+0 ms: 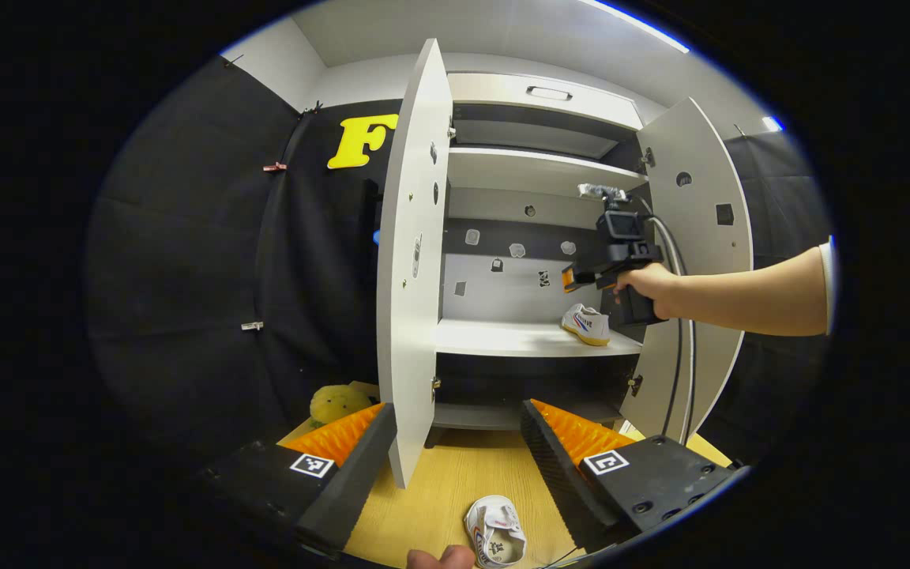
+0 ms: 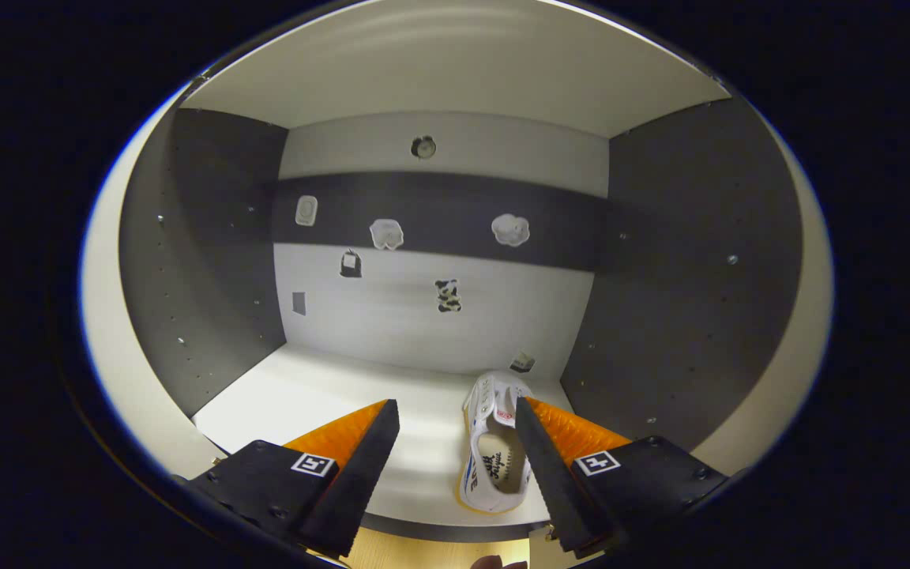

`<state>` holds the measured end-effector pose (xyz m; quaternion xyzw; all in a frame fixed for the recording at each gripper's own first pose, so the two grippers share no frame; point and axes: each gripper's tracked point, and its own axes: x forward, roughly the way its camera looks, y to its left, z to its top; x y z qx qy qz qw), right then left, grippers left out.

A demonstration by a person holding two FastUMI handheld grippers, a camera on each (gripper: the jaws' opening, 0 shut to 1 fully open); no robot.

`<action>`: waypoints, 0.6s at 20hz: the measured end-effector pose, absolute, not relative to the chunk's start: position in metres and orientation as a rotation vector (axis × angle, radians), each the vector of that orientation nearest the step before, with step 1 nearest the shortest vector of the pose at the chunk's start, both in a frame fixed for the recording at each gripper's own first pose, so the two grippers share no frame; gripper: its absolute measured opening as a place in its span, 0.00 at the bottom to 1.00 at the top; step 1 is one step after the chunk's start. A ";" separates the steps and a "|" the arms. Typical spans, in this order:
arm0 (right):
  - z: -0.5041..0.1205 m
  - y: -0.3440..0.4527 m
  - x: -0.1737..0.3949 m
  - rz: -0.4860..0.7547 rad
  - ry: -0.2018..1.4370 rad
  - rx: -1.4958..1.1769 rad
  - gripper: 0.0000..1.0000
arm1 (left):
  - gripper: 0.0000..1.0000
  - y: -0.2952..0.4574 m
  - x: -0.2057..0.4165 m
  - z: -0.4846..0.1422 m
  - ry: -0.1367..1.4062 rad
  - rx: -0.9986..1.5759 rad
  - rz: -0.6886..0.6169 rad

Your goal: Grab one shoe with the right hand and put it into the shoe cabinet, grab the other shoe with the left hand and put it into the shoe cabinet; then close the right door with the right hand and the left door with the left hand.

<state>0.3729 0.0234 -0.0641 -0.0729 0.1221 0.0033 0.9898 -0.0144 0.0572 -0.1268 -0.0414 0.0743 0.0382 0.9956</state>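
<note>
One shoe (image 2: 494, 442) lies on the middle shelf (image 1: 502, 338) of the shoe cabinet (image 1: 550, 99), on its right side, near the front edge. The right gripper (image 2: 455, 442) is at the mouth of that shelf with its fingers apart; the shoe rests between them, just beside the right finger, and I judge it is released, not clamped. The second shoe (image 1: 496, 531) waits on the wooden floor (image 1: 455, 482) in front of the cabinet. The left gripper (image 1: 455, 442) hangs above it, fingers wide apart and holding nothing, probably to come down around this shoe next. The left door (image 1: 415, 261) and the right door (image 1: 696, 237) stand open, so both hands have free way to the shelf.
</note>
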 end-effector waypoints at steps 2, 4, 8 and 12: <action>-0.043 0.030 0.337 0.014 0.164 -0.116 0.96 | 0.99 0.058 -0.017 -0.133 0.155 -0.096 0.071; -0.032 0.035 0.301 0.027 0.105 -0.104 0.96 | 0.99 0.057 -0.020 -0.140 0.159 -0.122 0.060; -0.010 0.040 0.219 0.041 0.013 -0.077 0.98 | 0.99 0.059 -0.024 -0.154 0.160 -0.147 0.055; -0.003 0.029 0.147 0.034 -0.027 -0.015 0.98 | 0.99 0.060 -0.028 -0.176 0.178 -0.108 0.041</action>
